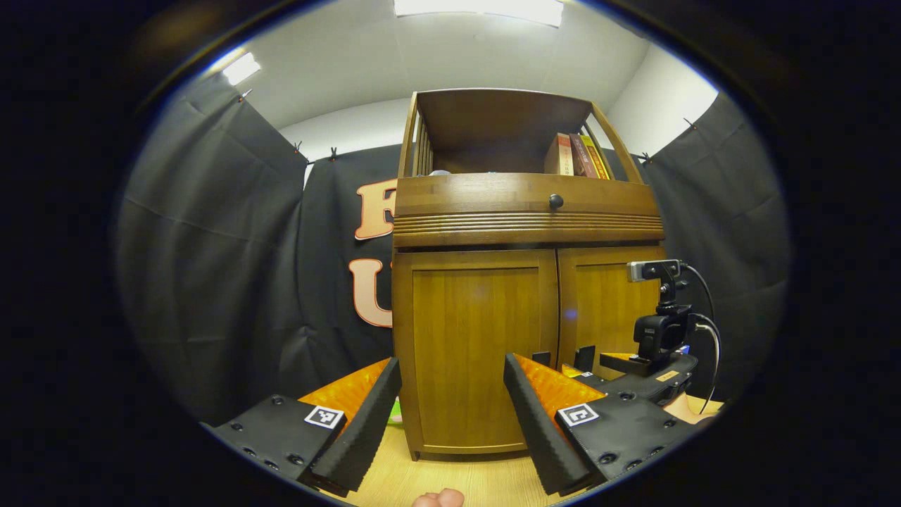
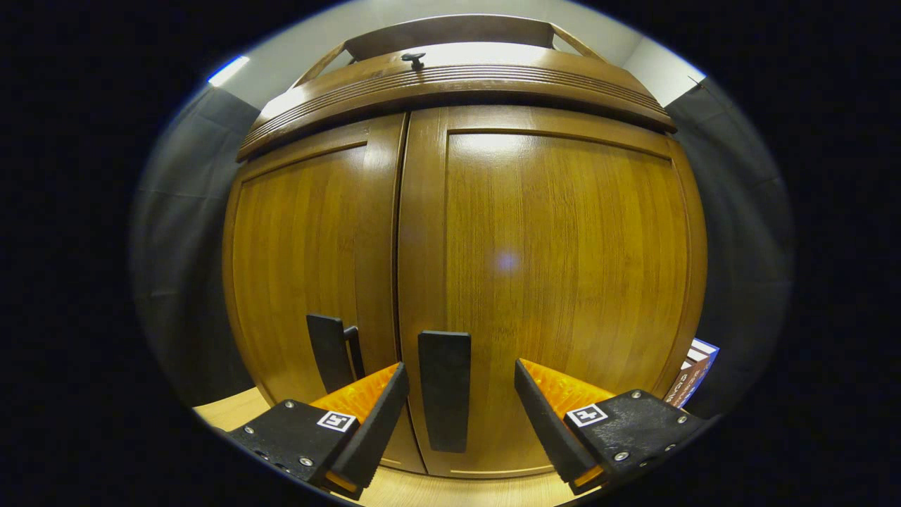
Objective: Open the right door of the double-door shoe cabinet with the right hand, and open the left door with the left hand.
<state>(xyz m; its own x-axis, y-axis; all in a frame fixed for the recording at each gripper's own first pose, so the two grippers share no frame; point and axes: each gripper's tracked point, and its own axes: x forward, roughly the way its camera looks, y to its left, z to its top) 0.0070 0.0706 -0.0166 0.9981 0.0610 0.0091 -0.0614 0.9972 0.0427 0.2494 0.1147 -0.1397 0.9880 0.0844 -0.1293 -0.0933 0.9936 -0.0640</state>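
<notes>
Behind right gripper (image 1: 619,384), right door (image 1: 605,303) part hidden

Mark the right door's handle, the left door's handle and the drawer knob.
right door handle (image 2: 444,391), right gripper view, middle of its flat face
left door handle (image 2: 327,352), right gripper view, its front face
drawer knob (image 1: 556,201), left gripper view, its round head

3 books (image 1: 577,156) stand on the open top shelf; a ceiling light (image 1: 479,7) glows.
</notes>
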